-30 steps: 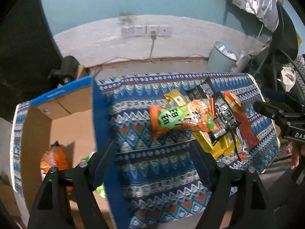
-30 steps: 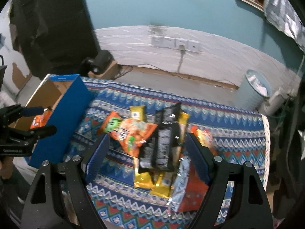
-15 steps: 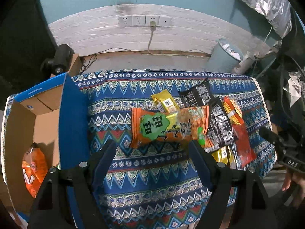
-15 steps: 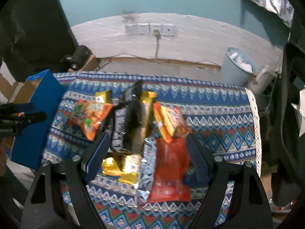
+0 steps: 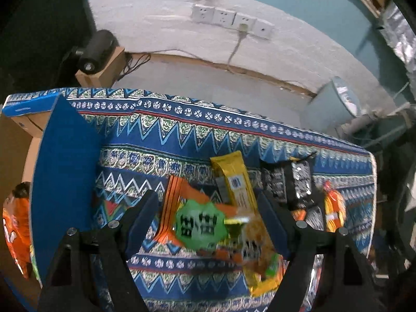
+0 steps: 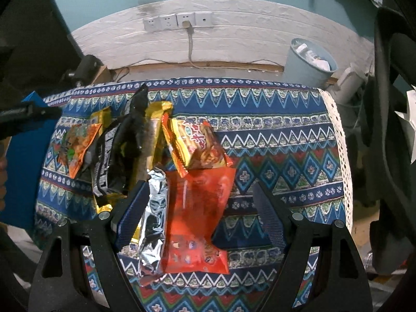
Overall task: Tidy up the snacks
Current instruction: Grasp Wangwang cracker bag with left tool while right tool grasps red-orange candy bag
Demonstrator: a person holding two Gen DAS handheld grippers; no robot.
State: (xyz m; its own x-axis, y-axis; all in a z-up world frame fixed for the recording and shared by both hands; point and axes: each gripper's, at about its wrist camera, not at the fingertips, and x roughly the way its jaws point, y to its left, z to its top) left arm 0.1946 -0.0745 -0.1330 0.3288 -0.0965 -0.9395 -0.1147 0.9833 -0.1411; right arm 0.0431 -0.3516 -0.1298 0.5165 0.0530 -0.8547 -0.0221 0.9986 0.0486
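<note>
Over patterned cloth (image 6: 273, 140), both tools wide, empty, left (image 5: 208, 205), right (image 6: 201, 195), orange packet (image 5: 200, 223) blurred, box (image 5: 62, 161) cropped.

Tablecloth (image 6: 273, 140): woven cloth, matt, printed with a zigzag pattern; a white lace edge is seen at the right.
Red packet (image 6: 200, 215): glossy plastic film, creased.
Silver packet (image 6: 153, 221): crinkled metallic foil, highly reflective.
Black packets (image 6: 117, 150): shiny plastic wrap.
Orange packet (image 5: 197, 221): glossy film, blurred.
Box (image 5: 65, 161): brown cardboard inside, smooth blue printed outside.
Bin (image 6: 306, 62): smooth matt plastic, upper right.
Wall (image 6: 234, 33): rough white-painted brick.
</note>
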